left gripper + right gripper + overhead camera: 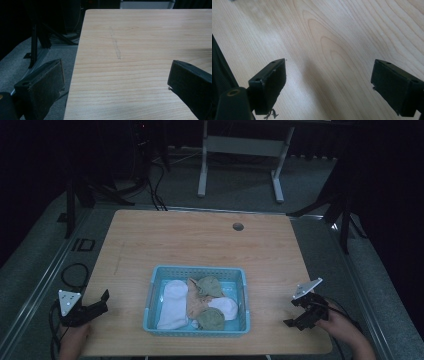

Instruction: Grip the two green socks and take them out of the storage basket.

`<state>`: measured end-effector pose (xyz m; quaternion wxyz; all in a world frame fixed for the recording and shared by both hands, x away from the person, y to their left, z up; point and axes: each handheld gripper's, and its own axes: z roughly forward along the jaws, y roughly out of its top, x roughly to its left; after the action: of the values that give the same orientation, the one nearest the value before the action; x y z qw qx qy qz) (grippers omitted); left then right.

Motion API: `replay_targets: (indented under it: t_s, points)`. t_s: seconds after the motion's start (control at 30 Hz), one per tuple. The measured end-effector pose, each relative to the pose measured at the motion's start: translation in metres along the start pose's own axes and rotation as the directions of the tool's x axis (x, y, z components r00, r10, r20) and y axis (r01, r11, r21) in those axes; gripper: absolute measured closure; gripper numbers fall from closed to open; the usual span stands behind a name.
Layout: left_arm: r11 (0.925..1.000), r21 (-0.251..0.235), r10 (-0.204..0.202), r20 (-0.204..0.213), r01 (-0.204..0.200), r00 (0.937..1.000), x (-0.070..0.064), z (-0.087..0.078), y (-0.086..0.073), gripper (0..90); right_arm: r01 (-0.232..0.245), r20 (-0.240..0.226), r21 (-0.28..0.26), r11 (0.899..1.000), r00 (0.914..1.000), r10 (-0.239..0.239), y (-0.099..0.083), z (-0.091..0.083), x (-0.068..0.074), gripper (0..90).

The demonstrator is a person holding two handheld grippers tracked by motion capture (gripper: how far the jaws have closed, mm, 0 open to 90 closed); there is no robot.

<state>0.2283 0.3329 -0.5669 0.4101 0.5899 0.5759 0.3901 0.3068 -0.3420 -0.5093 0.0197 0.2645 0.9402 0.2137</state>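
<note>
While both hands sit low at the near edge of the wooden worktop (200,240), we start at the far left, where the left tool (102,301) rests at the near-left corner, a hand behind it and its grey three-cornered plate on top, jaws pointing in towards the middle. In the left gripper view that tool (116,80) has its jaws spread wide apart with bare wood grain between them, one jaw hanging past the worktop's left edge over the grey floor. Moving to the centre, here's the light blue basket (155,275), near the front edge and well apart from both tools. Inside it, a white sock (172,304) lies along the left side, a peach-coloured sock (192,302) is just beside it, two olive-green socks (210,286) sit towards the back and the front, and another white sock (225,307) is tucked between those. Over to the right now, the right tool (295,320) hovers at the near-right corner, held in a hand, tipped down at the wood. In the right gripper view this tool (328,80) is also wide open, jaws apart, nothing between them but worktop
</note>
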Motion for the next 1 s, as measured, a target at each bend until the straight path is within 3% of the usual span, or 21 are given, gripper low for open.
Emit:
replay_targets:
  t_s: [0.17,0.23,0.33,0.57,1.0]
  points:
    - [1.0000,-0.001,0.000,0.000,0.000,1.0000,0.000,0.000,0.000,0.4,-0.006,-0.005,0.003,1.000,1.0000,0.006,0.004,-0.002,0.002,12.5]
    - [1.0000,-0.001,0.000,0.001,0.000,1.0000,0.000,0.000,0.000,0.4,0.013,0.026,-0.003,1.000,0.9996,-0.013,0.006,-0.003,0.004,12.3]
    - [1.0000,-0.001,0.000,0.001,0.000,1.0000,0.000,0.000,0.000,0.4,0.001,0.005,-0.007,1.000,1.0000,-0.001,0.008,-0.005,0.005,12.4]
    - [1.0000,-0.001,0.001,0.000,-0.001,1.0000,0.000,0.000,0.000,0.4,0.065,0.000,-0.002,0.998,0.9979,-0.065,0.015,-0.007,0.012,13.2]
    - [1.0000,0.000,0.002,0.002,-0.002,1.0000,0.000,0.000,0.000,0.4,0.114,-0.025,-0.003,0.993,0.9931,-0.114,0.032,-0.018,0.020,13.7]
